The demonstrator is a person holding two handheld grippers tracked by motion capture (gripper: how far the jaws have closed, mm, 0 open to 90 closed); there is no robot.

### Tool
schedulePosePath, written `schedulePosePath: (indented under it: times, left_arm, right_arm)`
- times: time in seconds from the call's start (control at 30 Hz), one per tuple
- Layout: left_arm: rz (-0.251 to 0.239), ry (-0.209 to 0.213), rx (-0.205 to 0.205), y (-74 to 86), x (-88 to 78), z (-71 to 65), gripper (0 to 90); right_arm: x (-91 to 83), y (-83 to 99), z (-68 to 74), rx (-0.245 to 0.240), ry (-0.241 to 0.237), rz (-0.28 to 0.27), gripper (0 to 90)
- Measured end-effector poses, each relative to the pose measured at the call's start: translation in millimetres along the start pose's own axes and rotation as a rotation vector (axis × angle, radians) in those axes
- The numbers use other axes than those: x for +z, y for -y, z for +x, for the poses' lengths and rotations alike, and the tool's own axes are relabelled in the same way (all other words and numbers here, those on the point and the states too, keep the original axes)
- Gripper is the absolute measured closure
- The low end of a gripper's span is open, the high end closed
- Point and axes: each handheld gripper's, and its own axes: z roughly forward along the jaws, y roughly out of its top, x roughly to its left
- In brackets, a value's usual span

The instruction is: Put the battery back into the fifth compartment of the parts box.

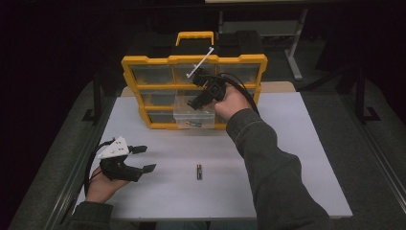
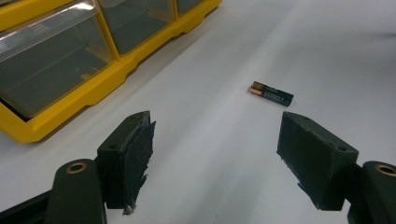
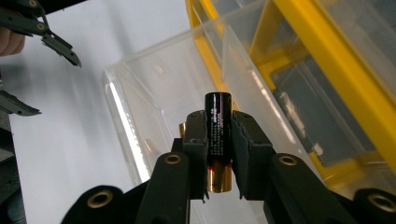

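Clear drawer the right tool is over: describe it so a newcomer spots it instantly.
Start at the yellow plastic organiser with see-through drawers standing at the far side of the white table. Along its bottom row, one clear plastic drawer is pulled out towards the person. Unlike its closed neighbours it juts onto the table, and the right tool holds a black and gold battery above it.

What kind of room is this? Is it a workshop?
Probably a workshop or lab. A yellow parts box with clear drawers stands on a plain white table, a battery lies loose, and more desk legs stand in the dark behind.
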Motion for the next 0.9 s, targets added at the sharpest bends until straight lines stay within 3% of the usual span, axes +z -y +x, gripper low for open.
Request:
schedulePosePath:
  times: [0.2,0.5,0.9]
  left_arm:
    - [0.001,0.0,0.006,-0.3,0.1,0.0,26.3]
    - [-0.005,-0.002,0.009,-0.6,0.1,0.0,26.3]
    - [-0.006,-0.001,0.004,-0.2,1.5,-0.8,26.2]
  right_arm:
    - [-1.3,3.0,-3.4,0.02,-0.001,-0.017,72.5]
    - [-19.4,5.9,3.6,0.019,0.009,-0.048,72.7]
    - [-49.9,23.9,24.1,0.02,-0.007,-0.088,70.3]
